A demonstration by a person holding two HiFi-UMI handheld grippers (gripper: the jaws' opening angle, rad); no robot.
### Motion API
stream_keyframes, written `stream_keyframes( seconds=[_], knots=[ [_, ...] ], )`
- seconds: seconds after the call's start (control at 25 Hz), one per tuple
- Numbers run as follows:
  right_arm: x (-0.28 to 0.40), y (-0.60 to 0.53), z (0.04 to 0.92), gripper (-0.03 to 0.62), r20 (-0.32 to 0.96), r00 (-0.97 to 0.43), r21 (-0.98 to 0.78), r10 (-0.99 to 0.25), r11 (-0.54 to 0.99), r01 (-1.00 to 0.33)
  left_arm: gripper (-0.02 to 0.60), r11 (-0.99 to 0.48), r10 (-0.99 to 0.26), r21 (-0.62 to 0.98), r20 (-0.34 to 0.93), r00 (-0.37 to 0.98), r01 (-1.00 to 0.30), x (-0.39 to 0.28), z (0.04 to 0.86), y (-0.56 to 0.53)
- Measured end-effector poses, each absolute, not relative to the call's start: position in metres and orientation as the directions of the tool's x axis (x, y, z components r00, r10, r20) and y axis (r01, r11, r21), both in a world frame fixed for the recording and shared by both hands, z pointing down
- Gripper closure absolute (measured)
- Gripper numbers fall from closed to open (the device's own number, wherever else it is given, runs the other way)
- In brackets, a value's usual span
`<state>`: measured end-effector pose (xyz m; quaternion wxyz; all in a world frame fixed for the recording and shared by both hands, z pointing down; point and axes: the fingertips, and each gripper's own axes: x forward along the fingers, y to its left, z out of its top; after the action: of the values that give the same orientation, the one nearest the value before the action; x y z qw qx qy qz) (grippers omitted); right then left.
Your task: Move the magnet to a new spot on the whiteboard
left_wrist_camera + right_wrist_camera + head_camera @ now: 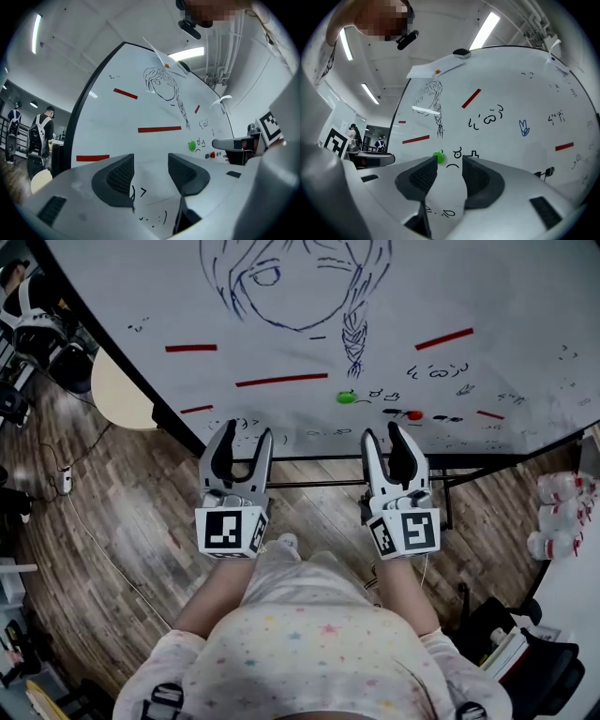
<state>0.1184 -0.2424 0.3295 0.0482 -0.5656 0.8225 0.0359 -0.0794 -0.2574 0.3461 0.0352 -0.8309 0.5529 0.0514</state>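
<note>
A green magnet and a smaller red magnet stick to the lower part of the whiteboard, among drawings and red lines. My left gripper and right gripper are both open and empty, held side by side just short of the board's bottom edge. The red magnet lies just beyond the right gripper's tips, slightly to the right. In the left gripper view, both the green magnet and red magnet sit to the right of my left gripper. The green magnet peeks over the left jaw of my right gripper.
The board stands on a dark frame with a crossbar over the wooden floor. A round beige table is at the left, with bottles on a white surface at the right. People stand far off to the left.
</note>
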Motion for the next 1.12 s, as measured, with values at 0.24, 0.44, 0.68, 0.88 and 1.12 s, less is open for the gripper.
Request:
stream_keyframes(
  seconds=[0.24,0.44,0.68,0.88,1.12],
  knots=[
    [0.106,-0.261,0.327,0.442,-0.130,-0.321,0.003,-0.938,0.323,-0.946,0.376,-0.428,-0.897,0.019,-0.134,0.422,-0.904,-0.088,0.345,-0.277],
    [0.102,-0.267,0.326,0.442,-0.129,-0.338,0.006,-0.932,0.340,-0.940,0.376,-0.409,-0.906,0.012,-0.124,0.404,-0.913,-0.092,0.348,-0.282],
    [0.094,-0.268,0.319,0.442,-0.129,-0.385,0.012,-0.914,0.387,-0.922,0.376,-0.353,-0.930,-0.018,-0.108,0.353,-0.936,-0.095,0.349,-0.280],
    [0.095,-0.271,0.317,0.442,-0.125,-0.381,0.024,-0.916,0.381,-0.924,0.376,-0.327,-0.939,-0.038,-0.102,0.329,-0.944,-0.098,0.347,-0.277],
    [0.090,-0.274,0.314,0.442,-0.127,-0.357,0.033,-0.925,0.356,-0.934,0.376,-0.316,-0.941,-0.017,-0.122,0.316,-0.949,-0.104,0.344,-0.277]
  ],
)
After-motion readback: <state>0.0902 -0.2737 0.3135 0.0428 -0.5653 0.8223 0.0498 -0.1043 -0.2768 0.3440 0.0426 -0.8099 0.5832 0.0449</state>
